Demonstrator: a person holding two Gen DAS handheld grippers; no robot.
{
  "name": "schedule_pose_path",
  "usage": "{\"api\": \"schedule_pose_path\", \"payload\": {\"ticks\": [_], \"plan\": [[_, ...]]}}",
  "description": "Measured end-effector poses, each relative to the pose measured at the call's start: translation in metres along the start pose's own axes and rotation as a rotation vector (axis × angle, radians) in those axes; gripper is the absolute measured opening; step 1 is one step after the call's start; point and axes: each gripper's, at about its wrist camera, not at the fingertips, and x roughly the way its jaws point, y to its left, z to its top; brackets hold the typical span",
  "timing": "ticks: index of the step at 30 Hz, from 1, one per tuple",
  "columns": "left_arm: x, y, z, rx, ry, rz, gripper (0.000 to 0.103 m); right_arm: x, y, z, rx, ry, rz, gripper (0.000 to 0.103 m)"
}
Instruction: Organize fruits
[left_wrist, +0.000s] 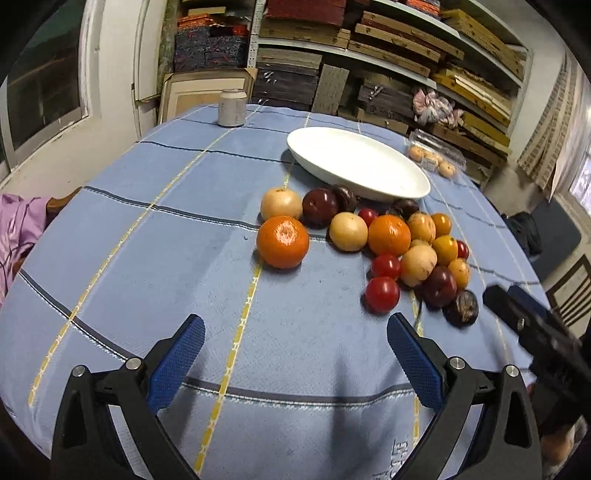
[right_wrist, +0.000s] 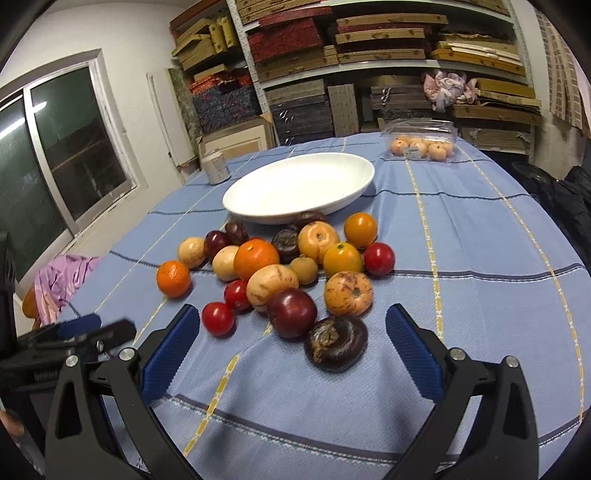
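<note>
Blue checked tablecloth (left_wrist: 147, 258), stacked shelves (right_wrist: 369, 55), both grippers' jaws wide open, holding nothing.

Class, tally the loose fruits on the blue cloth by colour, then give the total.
Bright orange fruits: 2
Red fruits: 4
Yellow-orange fruits: 2
Tan fruits: 6
Dark red fruits: 2
Dark brown fruits: 4
Total: 20

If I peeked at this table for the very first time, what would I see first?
A bright heap of fruit, orange, red, yellow and dark purple, lies in the middle of the blue tablecloth. Just behind it sits a big white dish with nothing in it. Both grippers, left and right, wait open in front of the heap.
</note>
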Motion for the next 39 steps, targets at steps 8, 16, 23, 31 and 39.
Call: {"api": "schedule_pose_path", "payload": {"ticks": [8,16,23,31,39], "plan": [[0.000,0.007,0.005,0.035,-0.006,0.042,0.100,-0.005,0.008,0.000,-0.021,0.012,-0.006,0.099],[0.007,0.004,0.002,0.080,0.008,0.036,0.100,-0.003,0.013,0.003,-0.059,0.047,-0.028,0.099],[0.018,0.003,0.002,0.081,0.034,0.039,0.100,-0.001,0.010,0.002,-0.083,0.053,-0.040,0.099],[0.030,0.002,0.000,0.101,0.059,0.036,0.100,0.002,-0.008,-0.003,-0.044,0.077,-0.050,0.099],[0.045,0.008,-0.003,0.093,0.103,0.028,0.100,0.006,-0.015,-0.007,-0.019,0.103,-0.010,0.099]]}}
